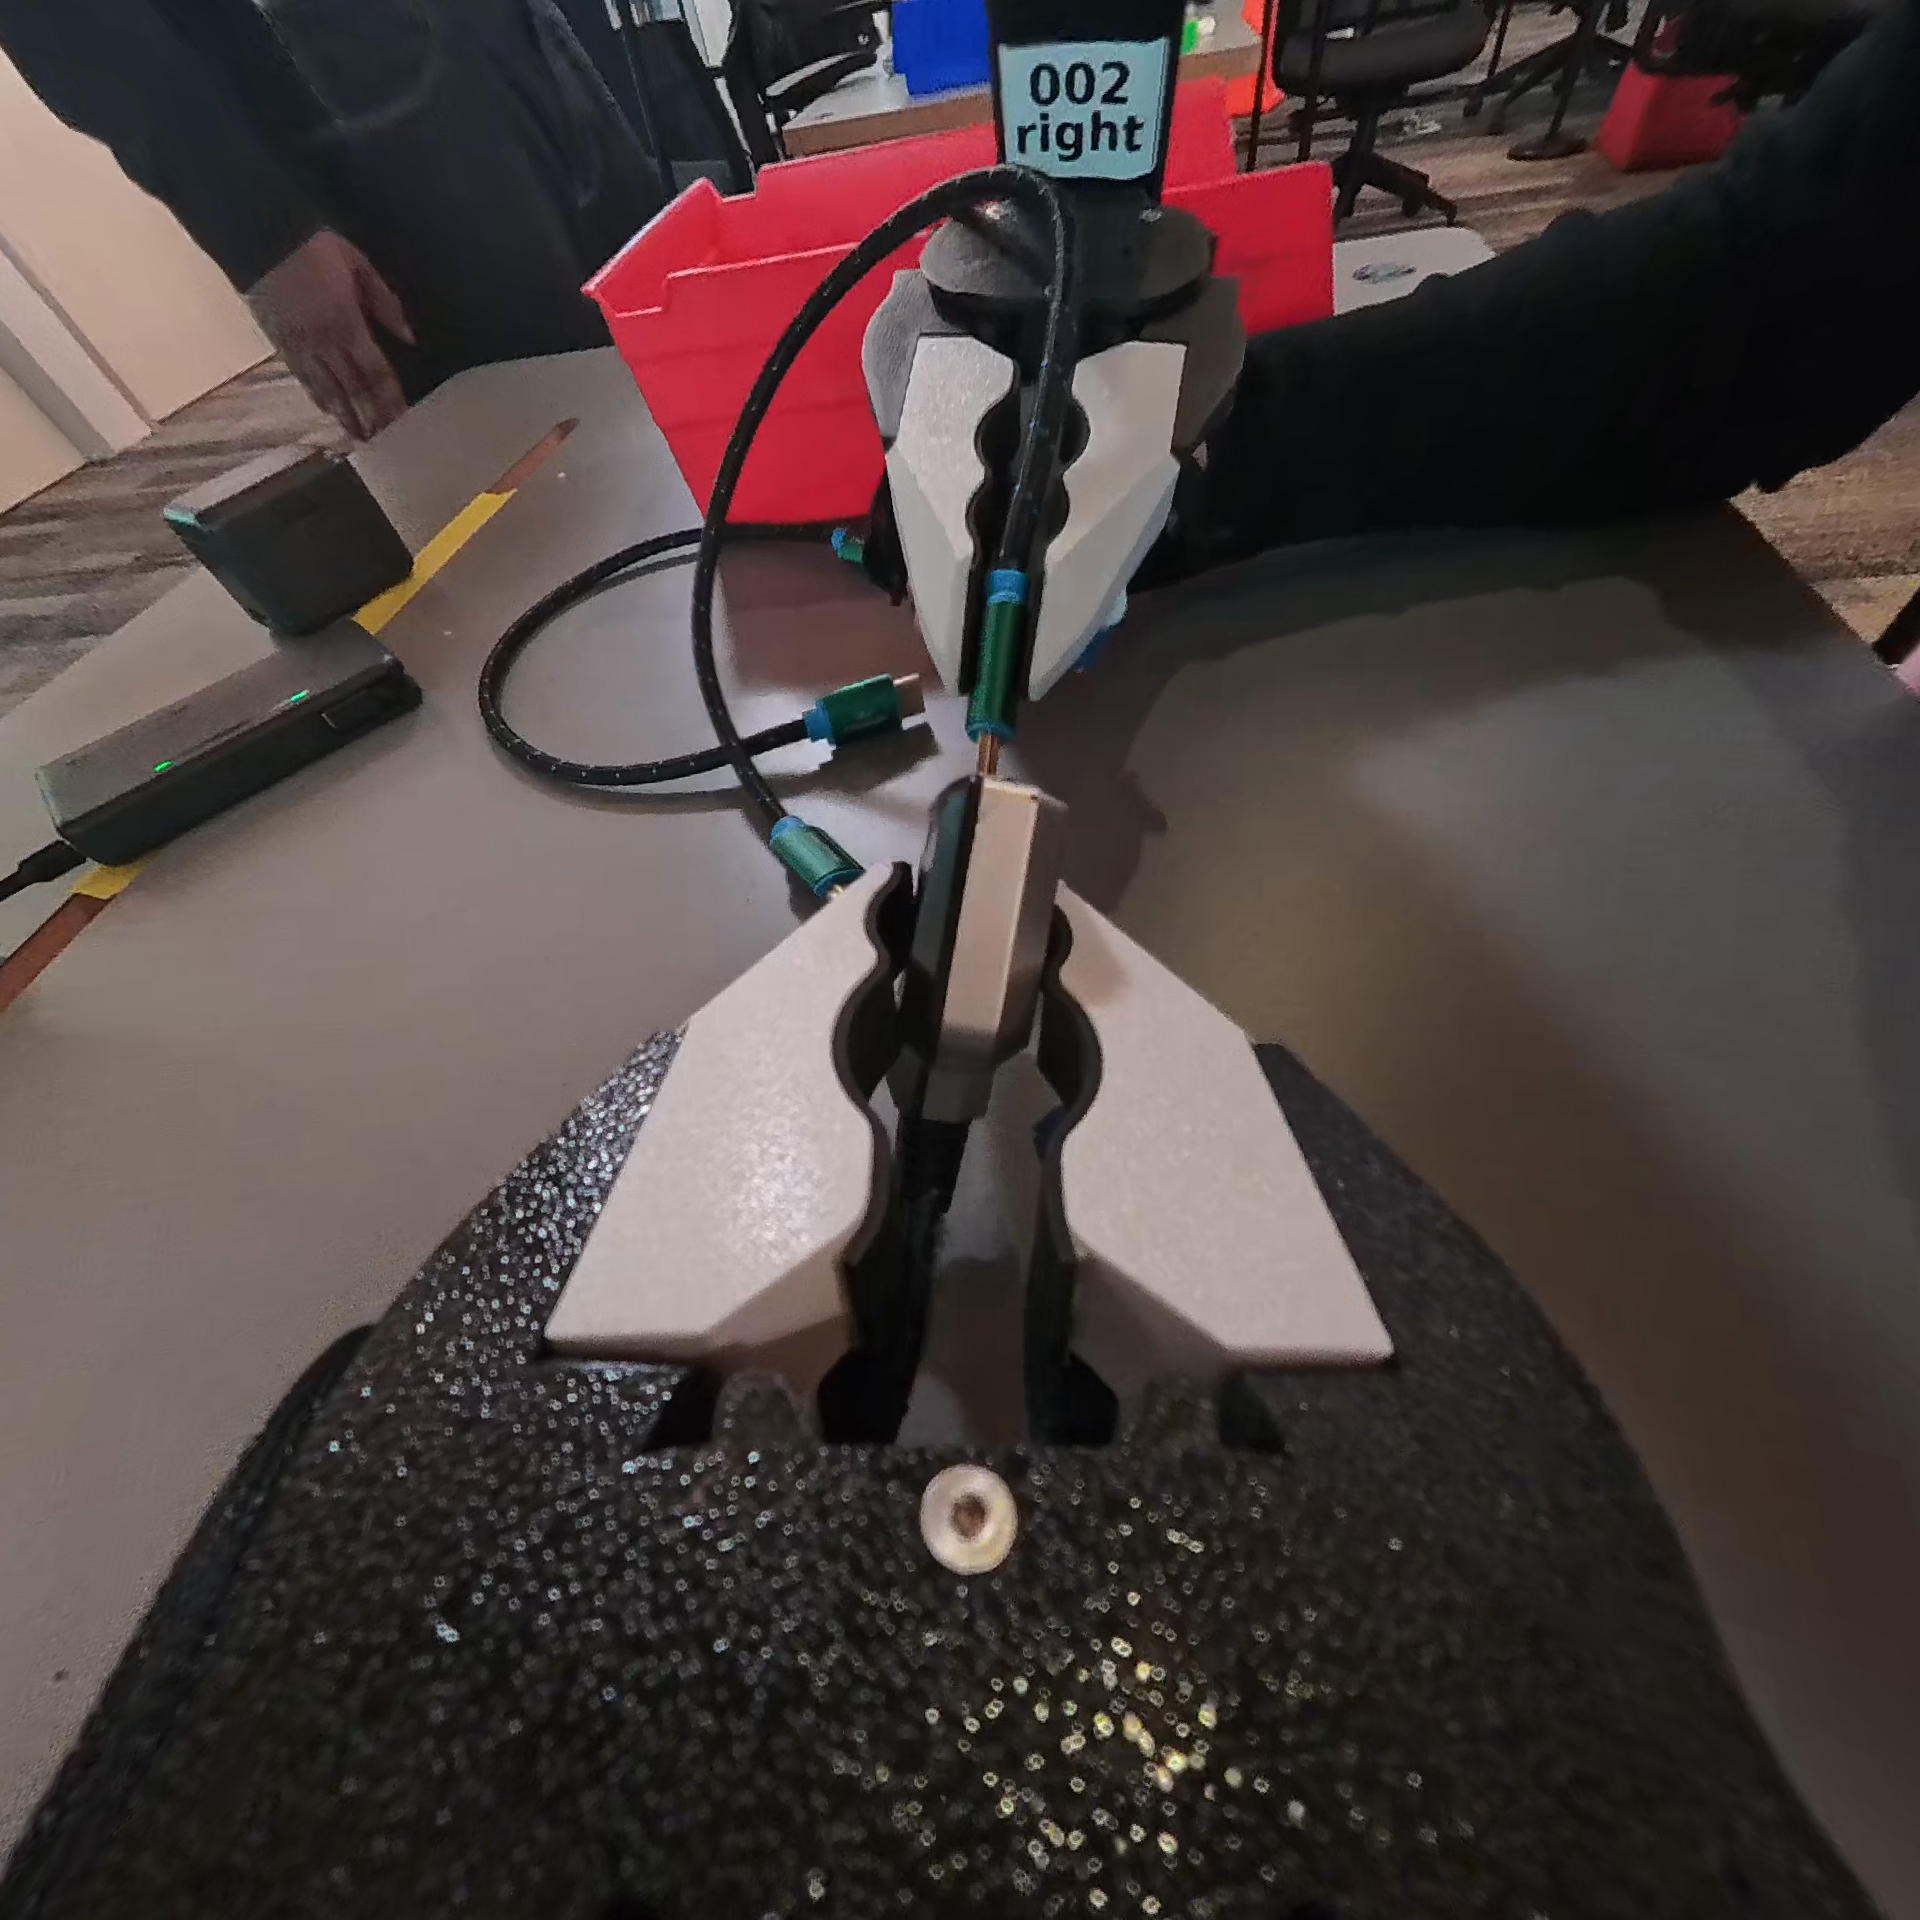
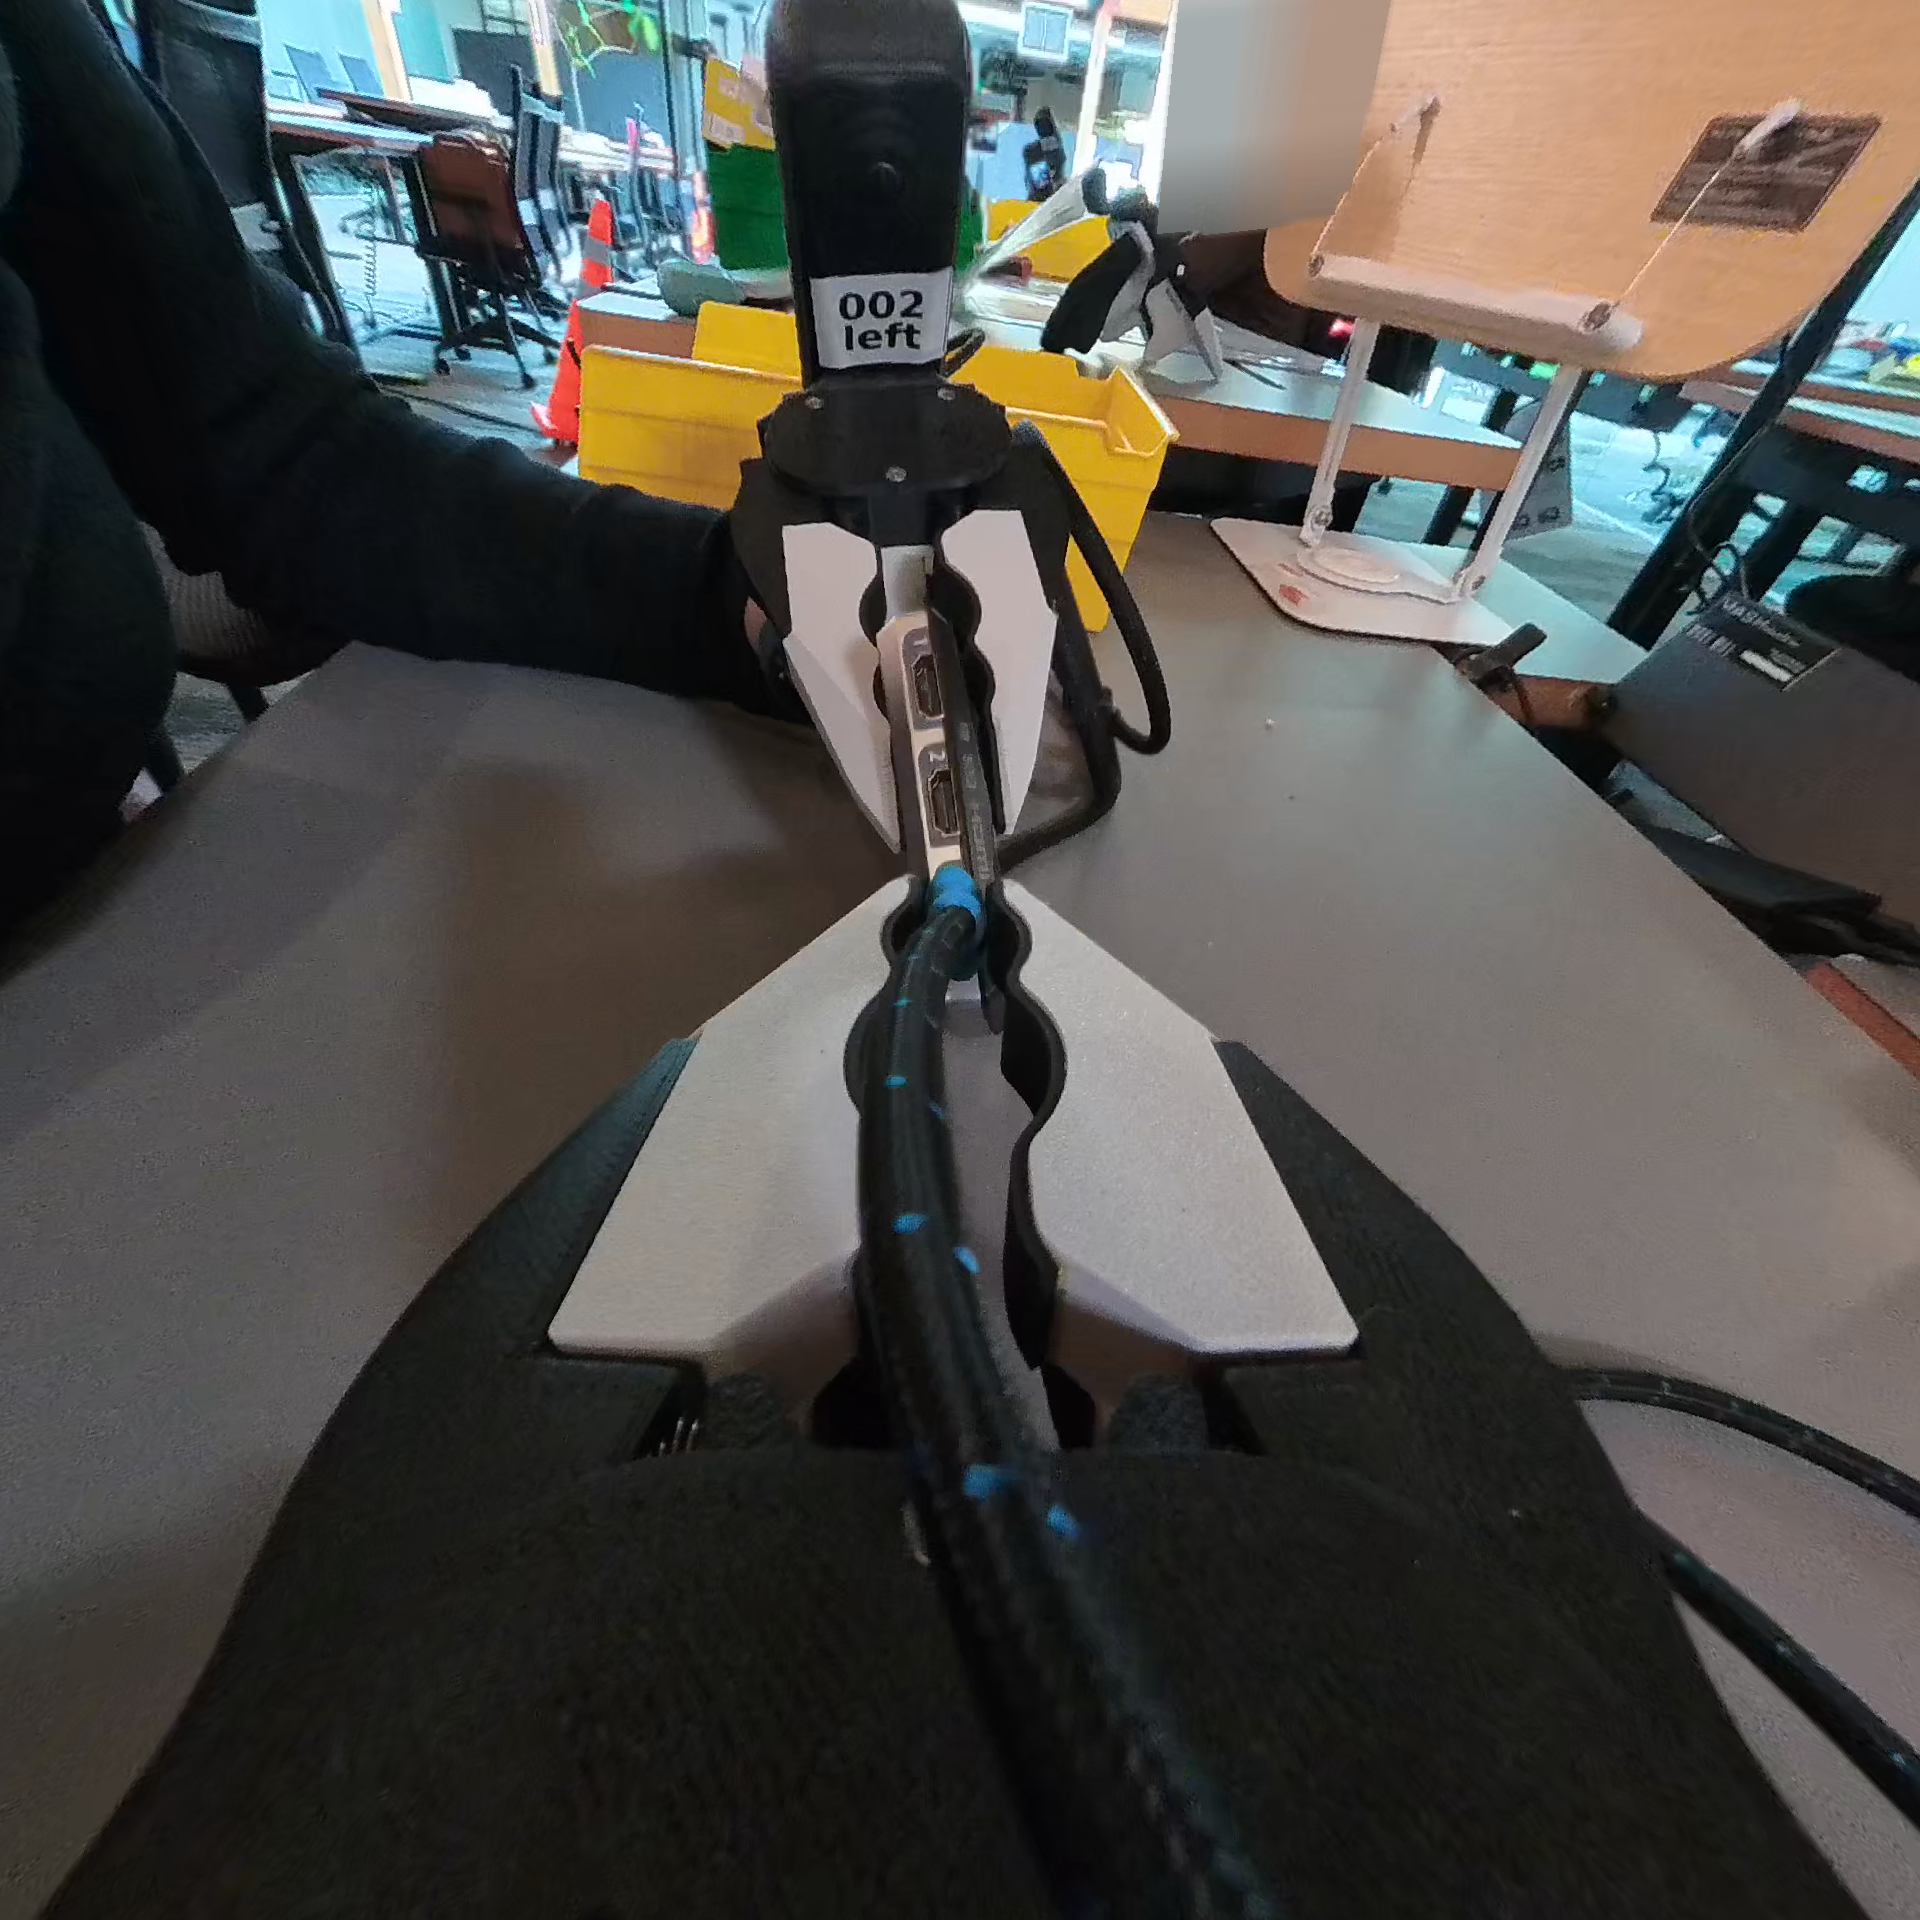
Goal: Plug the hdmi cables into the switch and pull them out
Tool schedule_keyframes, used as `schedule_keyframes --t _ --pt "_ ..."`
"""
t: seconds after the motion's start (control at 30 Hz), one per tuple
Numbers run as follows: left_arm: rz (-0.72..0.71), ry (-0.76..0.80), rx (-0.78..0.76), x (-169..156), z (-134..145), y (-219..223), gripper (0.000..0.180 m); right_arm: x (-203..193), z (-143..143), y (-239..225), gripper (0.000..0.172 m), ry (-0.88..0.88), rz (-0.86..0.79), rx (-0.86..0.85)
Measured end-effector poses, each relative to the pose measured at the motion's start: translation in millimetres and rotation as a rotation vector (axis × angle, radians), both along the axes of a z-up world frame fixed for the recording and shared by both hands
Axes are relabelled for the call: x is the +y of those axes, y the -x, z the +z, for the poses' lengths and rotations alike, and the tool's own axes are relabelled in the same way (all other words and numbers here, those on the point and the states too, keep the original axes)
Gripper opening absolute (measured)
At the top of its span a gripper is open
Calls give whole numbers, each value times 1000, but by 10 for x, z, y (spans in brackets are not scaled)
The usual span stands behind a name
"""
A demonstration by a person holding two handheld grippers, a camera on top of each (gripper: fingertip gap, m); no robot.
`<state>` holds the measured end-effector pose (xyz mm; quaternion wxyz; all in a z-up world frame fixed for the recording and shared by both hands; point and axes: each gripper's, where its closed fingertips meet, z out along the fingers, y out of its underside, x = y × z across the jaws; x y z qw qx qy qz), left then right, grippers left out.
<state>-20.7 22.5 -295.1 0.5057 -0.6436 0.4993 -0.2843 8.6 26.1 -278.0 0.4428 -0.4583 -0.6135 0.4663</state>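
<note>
Grey worktop (image 1: 312, 1143) with a red bin (image 1: 790, 343) at 12 o'clock in the left view, and two loose green plugs (image 1: 862, 712) lying around 10 o'clock of the left claw (image 1: 971, 904). That claw is clamped on the silver switch (image 1: 1003, 914), held edge-up over the worktop. The right claw (image 1: 997, 665), at 12 o'clock facing it, grips a green plug (image 1: 1000, 655) whose gold tip sits right at the switch's far end.

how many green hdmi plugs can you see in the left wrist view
3: one plug clamped in the right gripper, one lying on the table, one beside the left gripper's jaws. Others may be hidden.
</note>
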Motion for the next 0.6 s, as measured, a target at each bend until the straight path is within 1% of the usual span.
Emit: schedule_keyframes --t 0.6 --pt "14 30 44 39 -124 -5 20 49 -235 46 10 8 -7 -153"
